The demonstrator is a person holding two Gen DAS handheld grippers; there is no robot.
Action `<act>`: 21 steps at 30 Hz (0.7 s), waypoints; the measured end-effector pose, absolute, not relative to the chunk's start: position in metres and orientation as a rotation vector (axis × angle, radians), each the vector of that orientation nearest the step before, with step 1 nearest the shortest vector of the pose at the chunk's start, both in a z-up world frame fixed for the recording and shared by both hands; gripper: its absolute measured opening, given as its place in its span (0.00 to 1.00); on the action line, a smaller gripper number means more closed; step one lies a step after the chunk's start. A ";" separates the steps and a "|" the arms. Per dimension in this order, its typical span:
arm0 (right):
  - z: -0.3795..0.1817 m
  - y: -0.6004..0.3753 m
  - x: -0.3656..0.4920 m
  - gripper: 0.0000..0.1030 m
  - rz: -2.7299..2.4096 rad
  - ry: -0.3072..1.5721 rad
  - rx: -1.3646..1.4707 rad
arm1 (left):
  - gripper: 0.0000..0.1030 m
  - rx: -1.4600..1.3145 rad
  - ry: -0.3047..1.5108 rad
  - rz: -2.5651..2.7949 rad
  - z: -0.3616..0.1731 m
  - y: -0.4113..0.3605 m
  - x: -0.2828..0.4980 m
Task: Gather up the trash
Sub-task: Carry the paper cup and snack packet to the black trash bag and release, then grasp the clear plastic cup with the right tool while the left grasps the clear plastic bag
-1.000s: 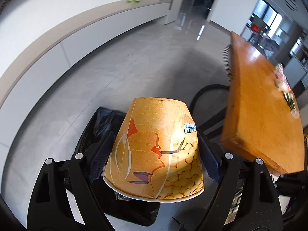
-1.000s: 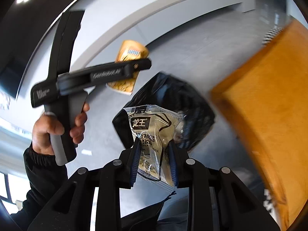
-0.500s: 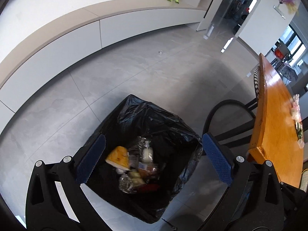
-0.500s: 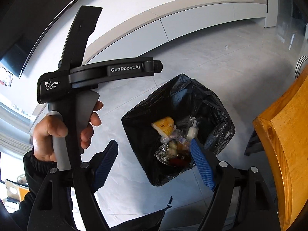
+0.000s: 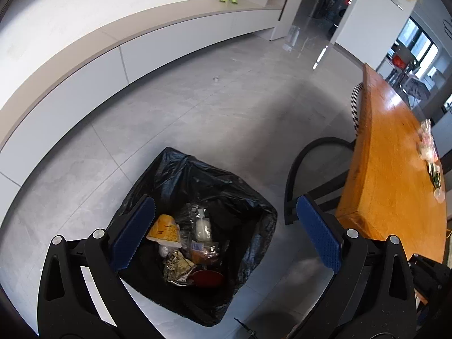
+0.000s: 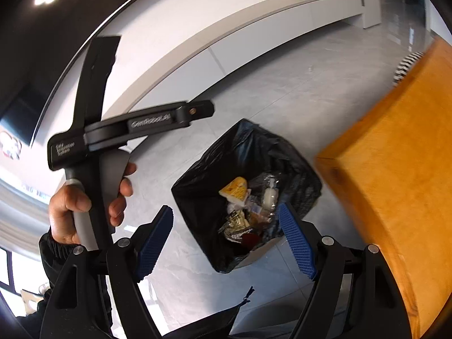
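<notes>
Presently: both sets of jaws stand apart, nothing between the pads.

Left gripper [image 5: 223, 234]: released, empty, hanging over the bin bag [image 5: 175, 169].
Right gripper [image 6: 226, 240]: released, empty, above the same bag from the table side.
Left hand [image 6: 84, 206]: wrapped on the handle of its tool, in the right wrist view.
Bin bag, black, on the floor [image 5: 197, 107] just beside the corner of the wooden table [image 5: 395, 169]: holds an orange paper cup [image 5: 165, 228], a clear bag [image 5: 203, 226], a printed wrapper [image 5: 178, 265], other scraps.
Table, far edge: small loose items [image 5: 429, 155], blurred, likely more trash.

Step, by judgement: drop completed; next calls for swinging both tools to the table and closing on remaining litter.
</notes>
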State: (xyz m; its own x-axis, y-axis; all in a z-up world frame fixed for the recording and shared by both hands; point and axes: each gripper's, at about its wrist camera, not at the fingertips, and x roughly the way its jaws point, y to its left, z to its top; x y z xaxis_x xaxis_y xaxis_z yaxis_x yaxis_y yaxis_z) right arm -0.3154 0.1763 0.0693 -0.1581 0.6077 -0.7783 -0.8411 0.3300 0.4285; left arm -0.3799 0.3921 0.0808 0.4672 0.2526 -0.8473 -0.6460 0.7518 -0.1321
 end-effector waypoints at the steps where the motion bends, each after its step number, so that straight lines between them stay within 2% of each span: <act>1: 0.071 0.169 -0.308 0.76 1.284 1.155 -0.250 | 0.94 -0.462 0.933 0.572 0.083 0.386 -0.373; 14: 0.093 0.049 -0.192 0.76 1.053 1.098 -0.062 | 0.94 -0.270 0.955 0.381 0.118 0.287 -0.249; 21: 0.088 -0.034 -0.120 0.76 0.850 1.096 0.027 | 0.94 -0.210 0.988 0.224 0.115 0.224 -0.160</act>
State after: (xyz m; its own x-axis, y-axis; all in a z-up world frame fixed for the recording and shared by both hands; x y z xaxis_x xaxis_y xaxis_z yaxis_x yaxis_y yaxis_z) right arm -0.1203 -0.0336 0.0878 0.1825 0.6152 -0.7670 -0.5899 0.6926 0.4151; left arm -0.1598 0.2236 0.1146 0.5313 0.0917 -0.8422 -0.2812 0.9568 -0.0732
